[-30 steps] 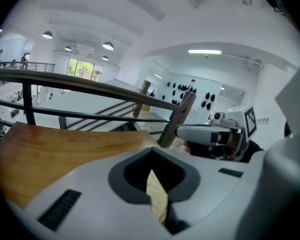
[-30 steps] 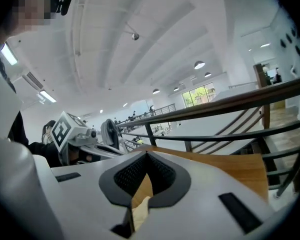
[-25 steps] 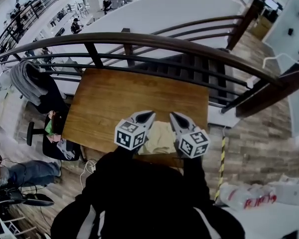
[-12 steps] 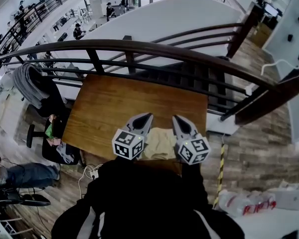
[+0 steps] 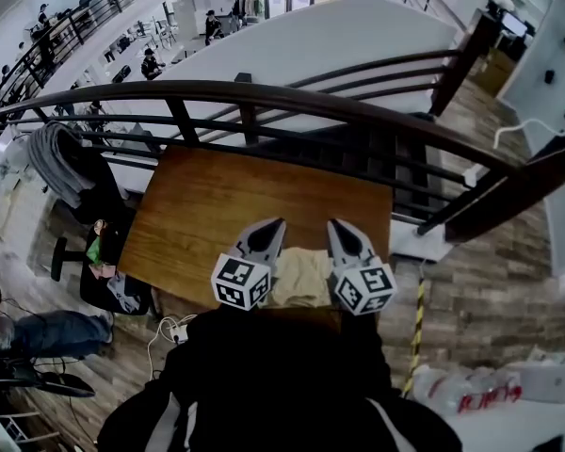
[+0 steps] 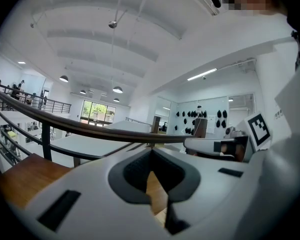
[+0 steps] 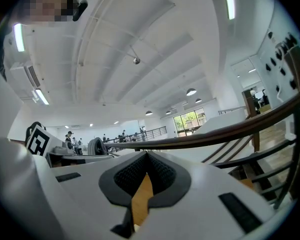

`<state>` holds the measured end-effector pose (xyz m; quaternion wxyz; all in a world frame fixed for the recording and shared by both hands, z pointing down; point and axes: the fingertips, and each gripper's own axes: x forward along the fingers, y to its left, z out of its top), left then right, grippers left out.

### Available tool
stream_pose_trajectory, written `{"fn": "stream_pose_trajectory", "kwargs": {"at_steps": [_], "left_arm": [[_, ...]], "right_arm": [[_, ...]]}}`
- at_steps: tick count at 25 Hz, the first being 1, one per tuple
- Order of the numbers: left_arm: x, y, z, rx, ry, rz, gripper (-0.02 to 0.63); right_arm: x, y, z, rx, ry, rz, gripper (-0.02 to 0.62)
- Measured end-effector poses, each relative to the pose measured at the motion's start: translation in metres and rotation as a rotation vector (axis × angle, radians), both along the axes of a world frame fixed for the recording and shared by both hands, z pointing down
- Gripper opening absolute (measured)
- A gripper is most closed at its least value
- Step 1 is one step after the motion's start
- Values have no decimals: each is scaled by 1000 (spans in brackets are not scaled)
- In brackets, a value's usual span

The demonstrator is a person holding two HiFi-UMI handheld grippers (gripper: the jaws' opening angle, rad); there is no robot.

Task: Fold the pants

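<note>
The beige pants lie folded into a small bundle at the near edge of the wooden table, partly hidden by the grippers. My left gripper hovers over the bundle's left side and my right gripper over its right side. Both point away from me towards the railing. In the left gripper view the left gripper is shut with nothing between the pads. The right gripper in its own view is shut and empty too. Only table wood shows through the slits below the pads.
A dark curved railing runs just behind the table, with a drop to a lower floor beyond. At the left a chair carries a grey jacket. A yellow-black striped post and white bags are at the right.
Both grippers have lifted a little and tipped upward, staying shut and side by side. The folded pants have not moved.
</note>
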<state>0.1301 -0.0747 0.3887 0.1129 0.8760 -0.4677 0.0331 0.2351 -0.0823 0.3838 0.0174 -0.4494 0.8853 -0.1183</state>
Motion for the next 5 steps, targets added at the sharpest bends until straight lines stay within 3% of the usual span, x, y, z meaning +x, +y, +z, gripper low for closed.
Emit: {"fn": "stream_pose_trajectory", "kwargs": {"at_steps": [5], "left_arm": [[-3,1,2,4,14,-9,3]], "right_arm": [[1,0,4,0,5,10,3]]}}
